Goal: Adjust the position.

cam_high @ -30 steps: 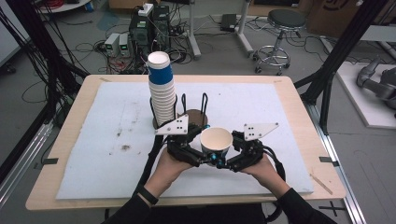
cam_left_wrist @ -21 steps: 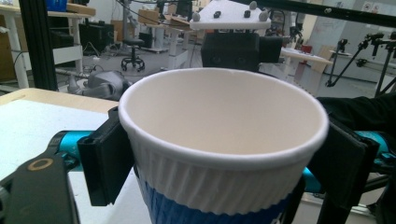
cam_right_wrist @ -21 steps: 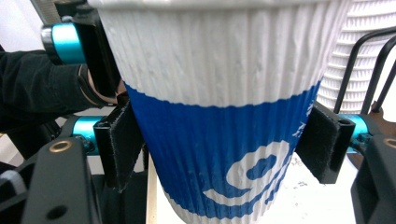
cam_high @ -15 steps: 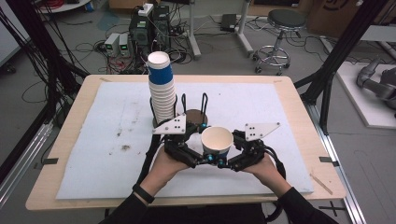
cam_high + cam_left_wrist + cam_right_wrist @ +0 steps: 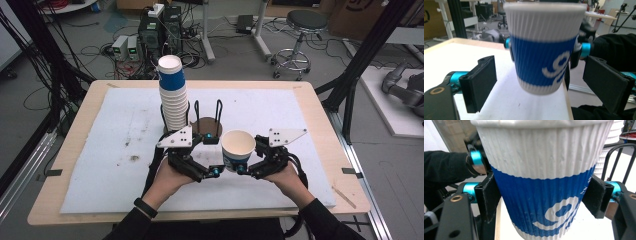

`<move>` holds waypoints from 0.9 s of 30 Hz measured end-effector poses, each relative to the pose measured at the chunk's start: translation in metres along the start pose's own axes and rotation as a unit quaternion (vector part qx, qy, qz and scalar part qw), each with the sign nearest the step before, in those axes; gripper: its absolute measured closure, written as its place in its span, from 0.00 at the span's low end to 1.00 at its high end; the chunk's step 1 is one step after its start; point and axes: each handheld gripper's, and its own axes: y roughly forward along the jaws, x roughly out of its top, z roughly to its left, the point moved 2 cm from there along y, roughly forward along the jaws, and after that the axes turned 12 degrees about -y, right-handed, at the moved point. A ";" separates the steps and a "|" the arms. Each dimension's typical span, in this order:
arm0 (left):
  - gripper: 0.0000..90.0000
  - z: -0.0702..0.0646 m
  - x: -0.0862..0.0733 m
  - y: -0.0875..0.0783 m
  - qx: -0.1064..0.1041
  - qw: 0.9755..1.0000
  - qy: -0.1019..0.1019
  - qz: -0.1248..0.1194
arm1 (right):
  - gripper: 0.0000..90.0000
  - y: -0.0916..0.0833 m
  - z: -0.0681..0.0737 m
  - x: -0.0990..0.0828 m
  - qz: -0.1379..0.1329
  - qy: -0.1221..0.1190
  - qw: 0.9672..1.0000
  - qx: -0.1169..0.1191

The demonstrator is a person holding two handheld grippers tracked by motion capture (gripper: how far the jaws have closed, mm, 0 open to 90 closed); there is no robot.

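The right gripper (image 5: 240,167) clamps the ribbed blue-and-white paper cup (image 5: 238,150); the left gripper (image 5: 216,156), jaws just opening, stands clear beside it. The cup stack (image 5: 173,97) and wire holder (image 5: 207,112) stand behind; the white logo is unreadable.

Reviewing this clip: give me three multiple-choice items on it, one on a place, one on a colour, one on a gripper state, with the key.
1. Where does the stack of cups stand?
A. in the wire rack near the table's middle
B. on the floor by the stool
C. at the table's right edge

2. What colour is the band round the held cup?
A. red
B. blue
C. green

3. How does the left gripper stand to that cup?
A. clamped on its rim
B. shut beneath it
C. open, pads clear of its sides

Key: 1 A, the high view shows the stack rising from the rack. 2 B, both gripper views show a blue band under white. 3 C, the left gripper view shows gaps at both pads after the jaws have just been opening; the right gripper grips the cup.
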 end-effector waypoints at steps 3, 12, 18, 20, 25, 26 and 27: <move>0.13 0.000 -0.004 0.004 0.001 1.000 0.002 0.007 | 0.28 -0.001 0.000 0.001 -0.002 0.001 1.000 -0.001; 0.13 -0.001 -0.015 0.016 0.014 1.000 -0.002 0.018 | 0.28 -0.001 0.001 0.002 -0.009 0.003 1.000 -0.004; 0.13 0.000 -0.021 0.023 0.008 1.000 -0.014 0.009 | 0.28 0.001 0.003 0.002 -0.014 0.007 1.000 -0.001; 0.13 -0.001 -0.022 0.026 0.005 1.000 -0.014 0.013 | 0.28 0.002 0.003 0.002 -0.015 0.006 1.000 0.002; 0.13 -0.002 -0.024 0.033 0.005 1.000 -0.012 0.017 | 0.28 0.006 0.006 0.002 -0.016 0.008 1.000 0.009; 0.13 -0.002 -0.024 0.033 0.005 1.000 -0.011 0.016 | 0.28 0.007 0.006 0.002 -0.015 0.009 1.000 0.011; 0.13 -0.001 -0.024 0.034 0.005 1.000 -0.011 0.013 | 0.28 0.008 0.007 0.002 -0.016 0.007 1.000 0.012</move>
